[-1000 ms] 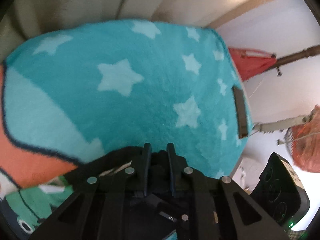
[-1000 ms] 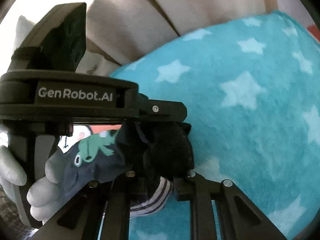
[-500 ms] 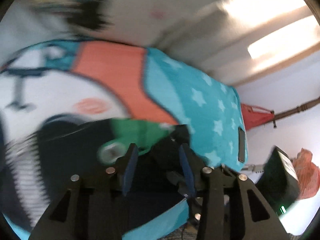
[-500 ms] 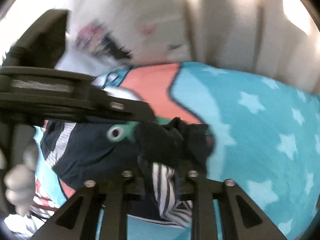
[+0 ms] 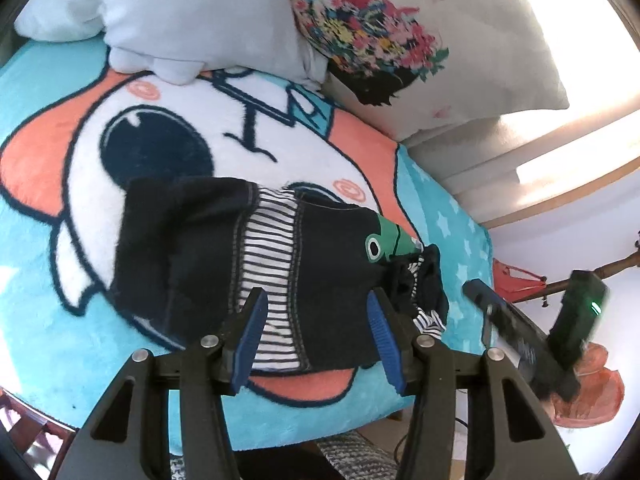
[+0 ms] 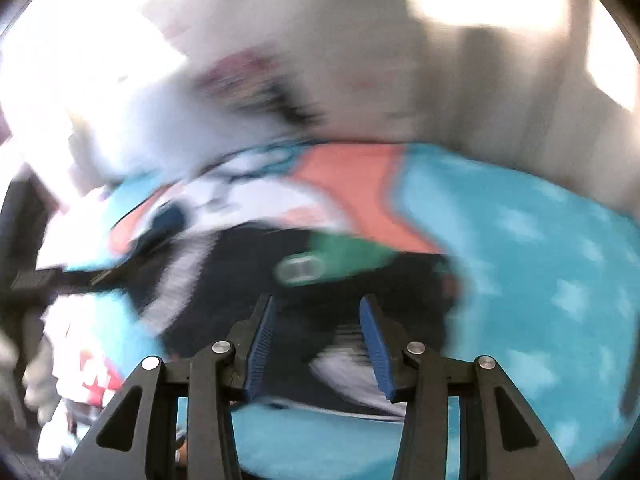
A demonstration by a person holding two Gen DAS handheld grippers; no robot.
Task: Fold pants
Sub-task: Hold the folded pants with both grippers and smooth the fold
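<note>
Folded dark pants (image 5: pixel 280 272) lie on the blanket (image 5: pixel 60 340), both the left gripper (image 5: pixel 316 340) and right gripper (image 6: pixel 318 344) opening, nothing clamped.

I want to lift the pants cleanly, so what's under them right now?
The pants lie on a fleece blanket; a white cartoon face with orange patches shows around them. The print directly beneath is covered, and so is anything else that might lie there.
</note>
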